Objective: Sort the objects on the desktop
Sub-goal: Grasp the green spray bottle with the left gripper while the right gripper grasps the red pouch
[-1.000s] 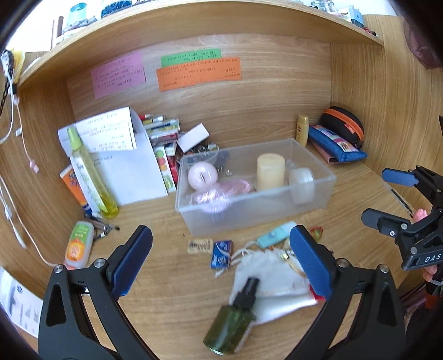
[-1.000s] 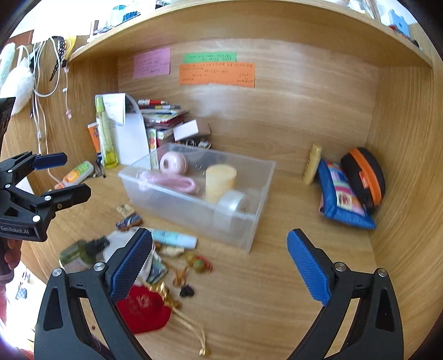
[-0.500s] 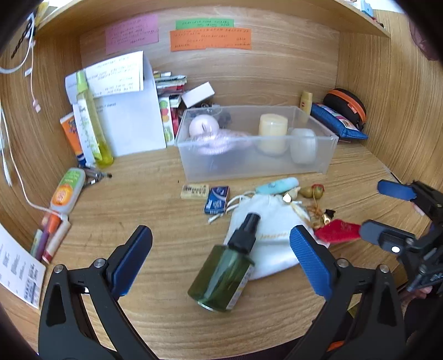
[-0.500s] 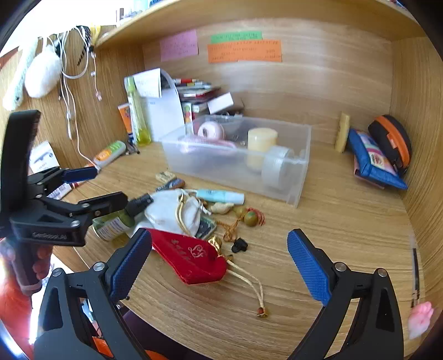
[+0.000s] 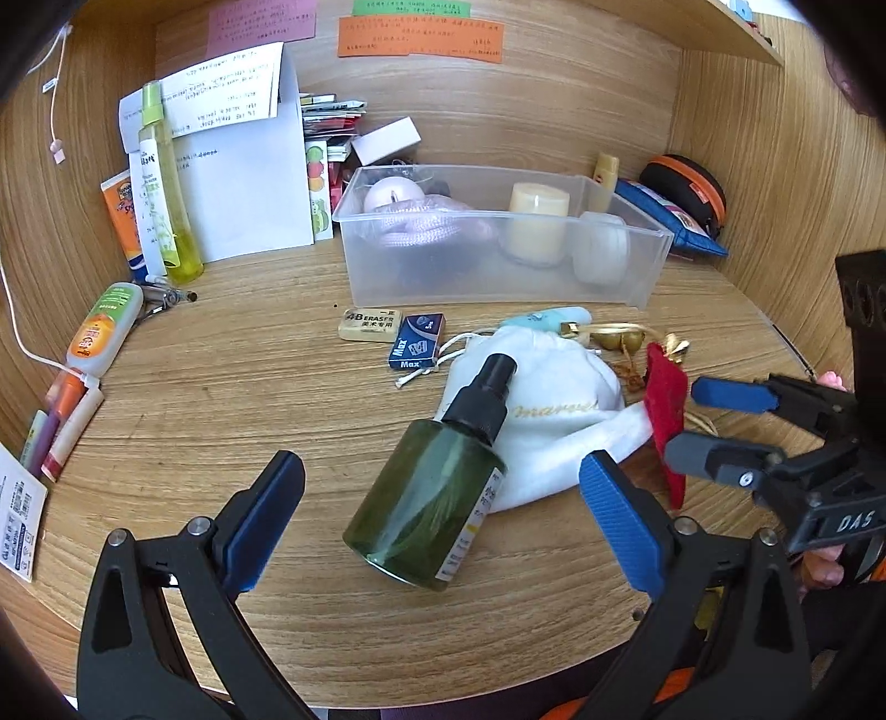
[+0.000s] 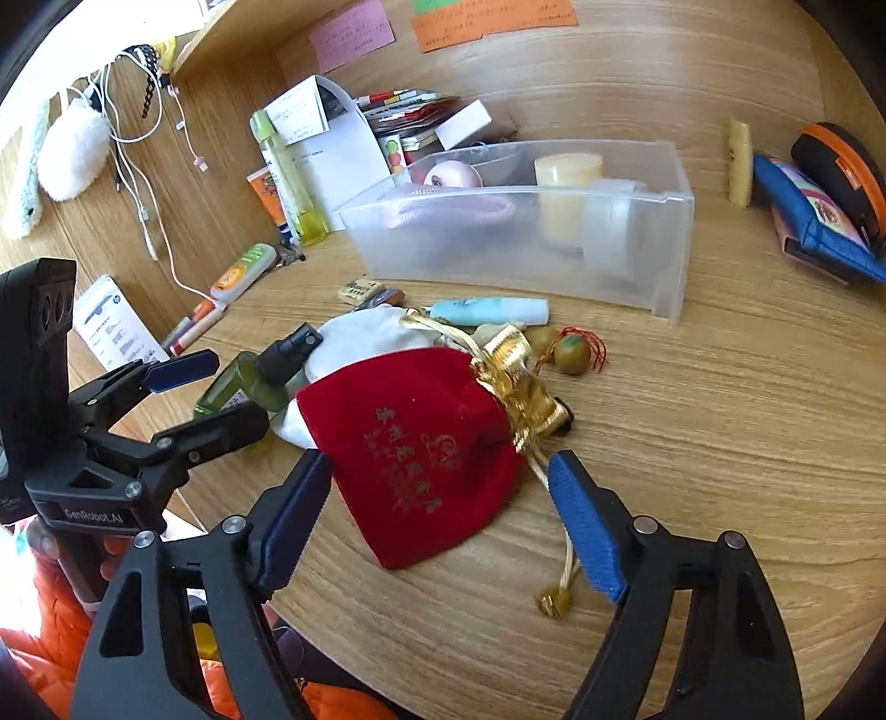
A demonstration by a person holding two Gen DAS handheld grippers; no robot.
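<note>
My right tongs (image 6: pixel 437 520) have just been closing around the red pouch (image 6: pixel 421 448) at frame centre, not yet pinching, left tongs (image 5: pixel 440 526) wide over the green bottle (image 5: pixel 426 498), so I'd squeeze the cloth's middle, avoiding the cord.

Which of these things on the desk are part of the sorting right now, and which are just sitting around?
In play: green spray bottle, red velvet pouch, clear plastic bin, left claw, right claw.

Lying about: eraser, sticky notes, orange-trimmed case.

pink, green and orange paper notes (image 5: pixel 421 34) are stuck on the wooden back wall (image 5: pixel 581 105); white cables (image 6: pixel 138 183) hang at the left side panel.
</note>
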